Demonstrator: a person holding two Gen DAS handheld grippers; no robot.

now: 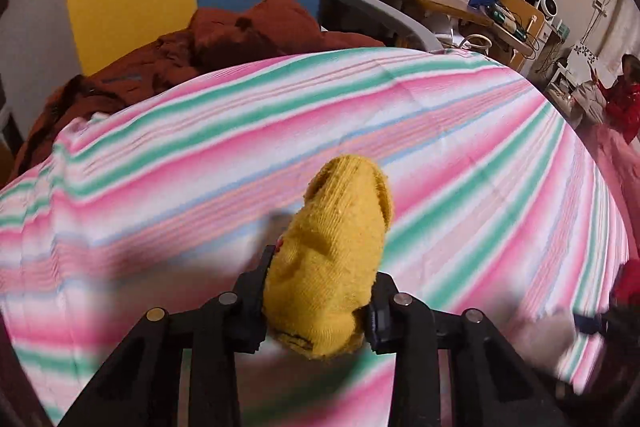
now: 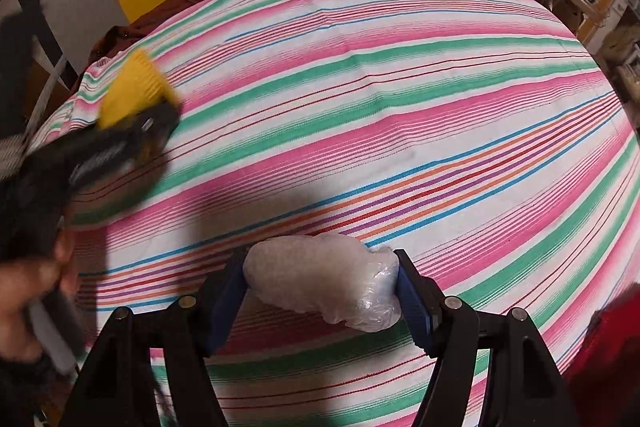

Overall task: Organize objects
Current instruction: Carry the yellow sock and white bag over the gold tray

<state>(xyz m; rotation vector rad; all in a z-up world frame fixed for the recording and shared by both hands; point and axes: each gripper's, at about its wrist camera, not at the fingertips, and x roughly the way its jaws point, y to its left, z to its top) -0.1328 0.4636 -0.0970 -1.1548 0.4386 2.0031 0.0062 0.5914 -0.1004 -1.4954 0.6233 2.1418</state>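
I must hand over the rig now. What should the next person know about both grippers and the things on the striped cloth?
Left gripper: shut on the mustard-yellow knitted sock, held above the pink, green and white striped cloth.
Right gripper: shut on the crumpled clear plastic bag, low over the cloth; I cannot tell whether it touches.
Done: both things are picked up.
Left: both still need a place; no container shows in either view.
Beside the cloth: a rust-brown heap of fabric at the far edge.
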